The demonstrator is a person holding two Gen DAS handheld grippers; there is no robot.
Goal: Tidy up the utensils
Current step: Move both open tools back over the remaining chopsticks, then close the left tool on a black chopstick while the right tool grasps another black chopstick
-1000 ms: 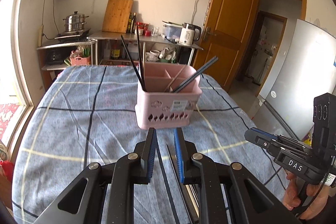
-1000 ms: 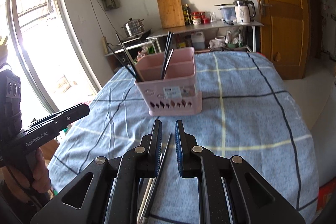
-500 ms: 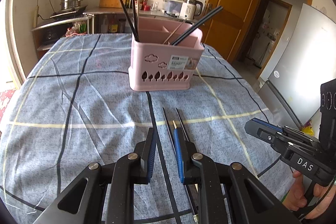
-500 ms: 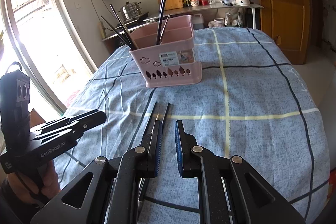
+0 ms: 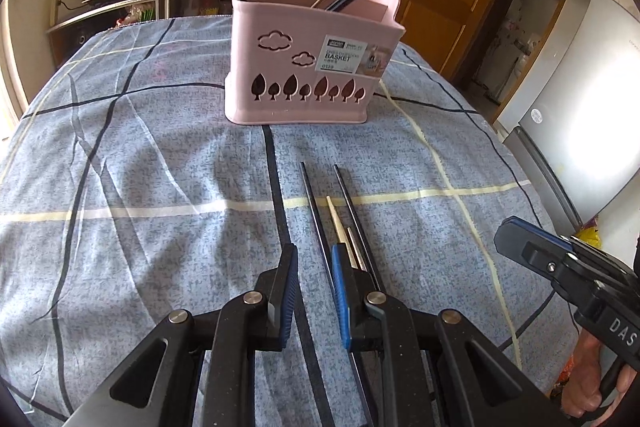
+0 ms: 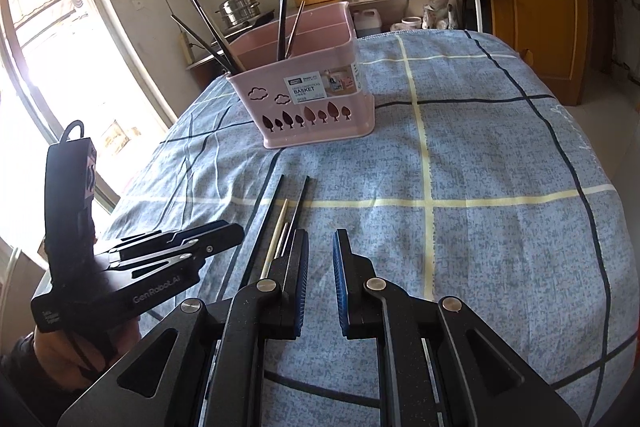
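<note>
Loose chopsticks [image 5: 320, 219]: flat on tabletop [image 5: 140, 187], tips toward pink basket [image 5: 308, 67], lying under left gripper [image 5: 314, 271] right jaw, left of right gripper [image 6: 320, 259]; both jaws narrow, empty.

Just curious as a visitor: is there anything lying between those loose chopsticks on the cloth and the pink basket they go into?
Nothing visible. Between the loose chopsticks and the pink basket there is only bare checked tablecloth.
</note>
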